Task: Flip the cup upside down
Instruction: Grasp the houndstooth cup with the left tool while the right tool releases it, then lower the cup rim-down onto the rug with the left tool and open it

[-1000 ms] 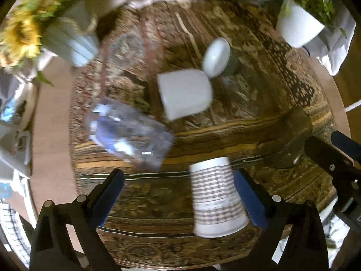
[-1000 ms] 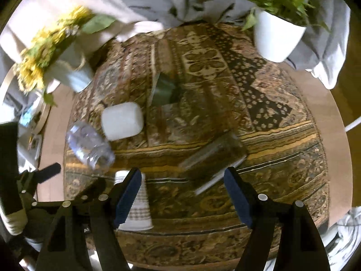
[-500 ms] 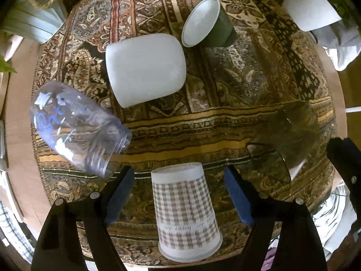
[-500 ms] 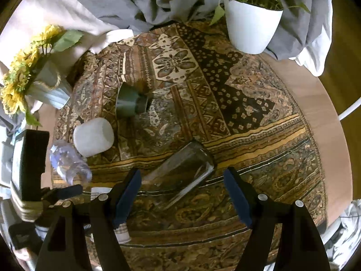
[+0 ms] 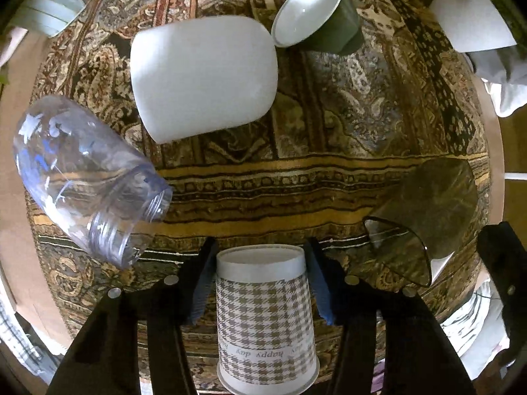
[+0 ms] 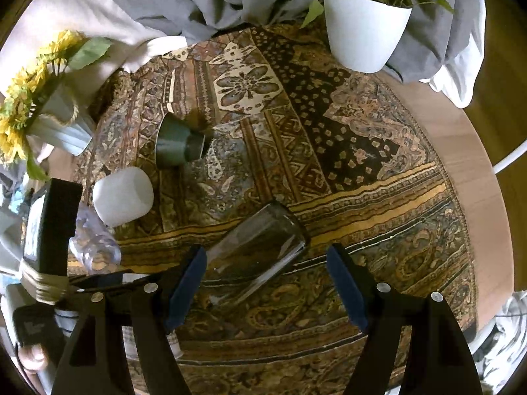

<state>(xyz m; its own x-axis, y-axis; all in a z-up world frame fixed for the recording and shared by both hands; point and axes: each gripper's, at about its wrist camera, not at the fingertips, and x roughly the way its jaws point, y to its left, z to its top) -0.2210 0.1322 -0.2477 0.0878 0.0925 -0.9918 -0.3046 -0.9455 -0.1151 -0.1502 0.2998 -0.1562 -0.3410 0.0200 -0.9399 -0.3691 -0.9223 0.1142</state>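
Observation:
A houndstooth paper cup (image 5: 265, 319) stands rim down on the patterned cloth, between the blue pads of my left gripper (image 5: 260, 279), which is shut on it. A clear glass tumbler (image 6: 253, 260) lies on its side in front of my right gripper (image 6: 266, 283), whose jaws are open and empty just short of it. The tumbler also shows in the left wrist view (image 5: 425, 217). The paper cup is mostly hidden behind my fingers in the right wrist view.
A white cup (image 5: 204, 75), a green cup (image 5: 316, 13) and a clear plastic jar (image 5: 85, 177) lie on their sides on the round table (image 6: 461, 151). A white plant pot (image 6: 365, 29) and a sunflower vase (image 6: 56, 121) stand at the back.
My left gripper has moved forward and down and closed its jaws onto the paper cup. My right gripper has drawn slightly nearer the tumbler and stays open.

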